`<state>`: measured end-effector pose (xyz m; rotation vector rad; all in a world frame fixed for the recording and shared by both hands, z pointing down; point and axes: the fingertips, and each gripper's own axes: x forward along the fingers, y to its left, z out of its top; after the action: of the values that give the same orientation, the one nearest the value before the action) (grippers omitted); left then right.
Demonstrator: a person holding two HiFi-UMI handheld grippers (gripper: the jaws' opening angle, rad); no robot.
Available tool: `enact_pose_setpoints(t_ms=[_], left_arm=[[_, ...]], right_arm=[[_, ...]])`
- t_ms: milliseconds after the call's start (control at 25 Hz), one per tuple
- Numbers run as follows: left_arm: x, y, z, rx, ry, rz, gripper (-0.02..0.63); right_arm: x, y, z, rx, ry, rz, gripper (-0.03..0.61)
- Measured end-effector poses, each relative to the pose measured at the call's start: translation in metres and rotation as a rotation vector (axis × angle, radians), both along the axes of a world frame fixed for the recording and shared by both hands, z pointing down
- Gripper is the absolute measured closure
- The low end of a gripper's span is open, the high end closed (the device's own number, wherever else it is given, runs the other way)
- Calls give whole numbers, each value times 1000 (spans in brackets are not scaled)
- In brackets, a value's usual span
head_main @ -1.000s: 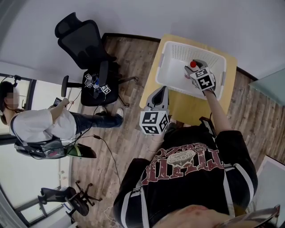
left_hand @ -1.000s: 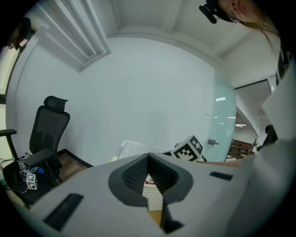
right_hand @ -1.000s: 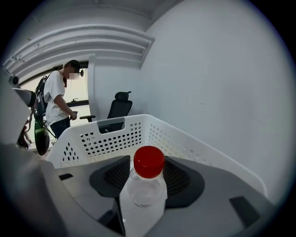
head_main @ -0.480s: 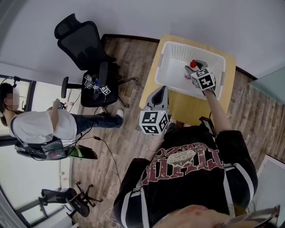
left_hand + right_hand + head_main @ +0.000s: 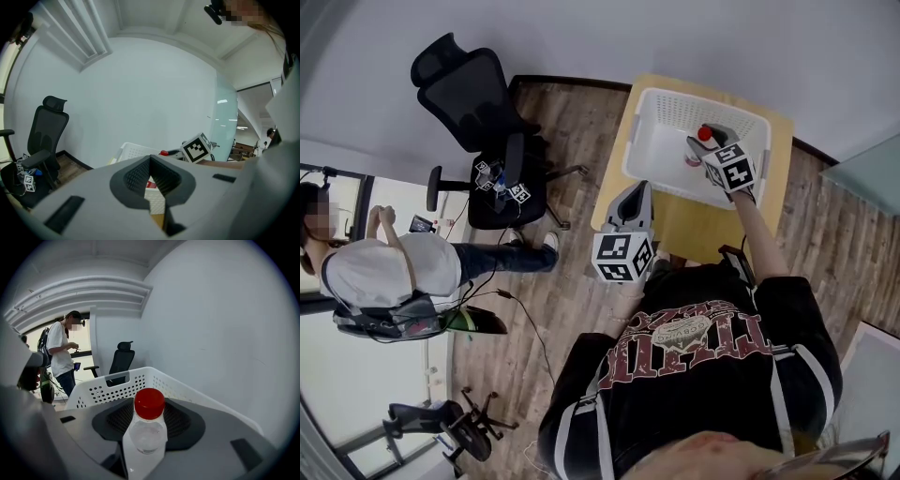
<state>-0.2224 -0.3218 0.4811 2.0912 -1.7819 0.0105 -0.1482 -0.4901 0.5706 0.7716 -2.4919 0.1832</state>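
Your right hand-held gripper (image 5: 709,148) is clamped on the clear bottle (image 5: 148,441) just below its red cap (image 5: 149,404). It holds the bottle upright over the inside of the white basket (image 5: 656,150), which stands on the table (image 5: 703,225). The grasp itself looks done. No view shows the bottle's base, so I cannot tell whether it rests on the basket floor. Your left hand-held gripper (image 5: 151,161) has its jaws together with nothing between them. It hangs off the table's near edge, apart from the basket.
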Motion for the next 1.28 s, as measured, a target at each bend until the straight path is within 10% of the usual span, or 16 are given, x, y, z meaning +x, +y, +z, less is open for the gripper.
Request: enact_pose_setpoints(t_ms=[1280], left_arm=[[39,-6,-3,12,12,110,566]], right_arm=[[31,50,-109,120,-126,-20,371]])
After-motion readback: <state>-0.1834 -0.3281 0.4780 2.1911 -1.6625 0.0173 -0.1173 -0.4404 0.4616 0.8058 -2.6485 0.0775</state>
